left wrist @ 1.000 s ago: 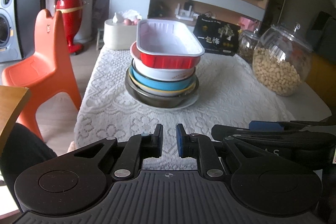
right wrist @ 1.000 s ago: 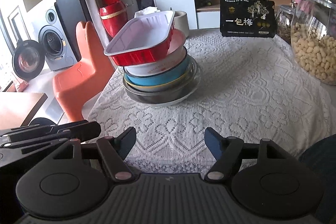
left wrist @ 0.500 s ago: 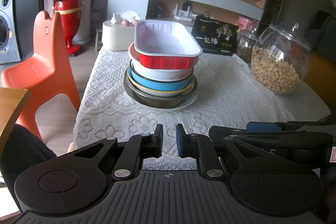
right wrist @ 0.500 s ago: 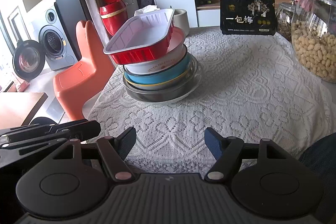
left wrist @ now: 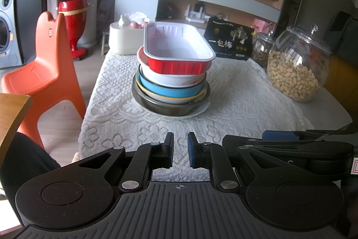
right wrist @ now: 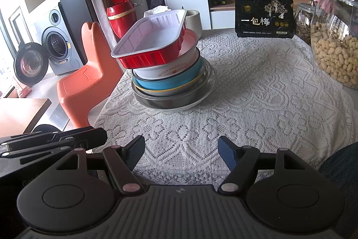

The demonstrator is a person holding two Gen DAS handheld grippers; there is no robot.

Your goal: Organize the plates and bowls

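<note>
A stack of dishes stands on the lace-covered table (left wrist: 235,104). A red foil tray (left wrist: 176,53) with a white inside lies tilted on top, over a white bowl (left wrist: 170,80), a blue bowl (left wrist: 170,93), a dark metal bowl (left wrist: 170,109) and a white plate (left wrist: 201,110). The stack also shows in the right wrist view, with the tray (right wrist: 152,46) on top. My left gripper (left wrist: 180,151) is nearly shut and empty, short of the stack. My right gripper (right wrist: 181,149) is open and empty, at the table's near edge.
A glass jar of peanuts (left wrist: 297,68) stands at the right. A black box (left wrist: 230,41) and a smaller jar (left wrist: 260,50) stand at the back. A beige tissue holder (left wrist: 125,39) is at the back left. An orange chair (left wrist: 47,73) stands left of the table.
Both grippers have backed slightly away from the stack. The jaws have not changed.
</note>
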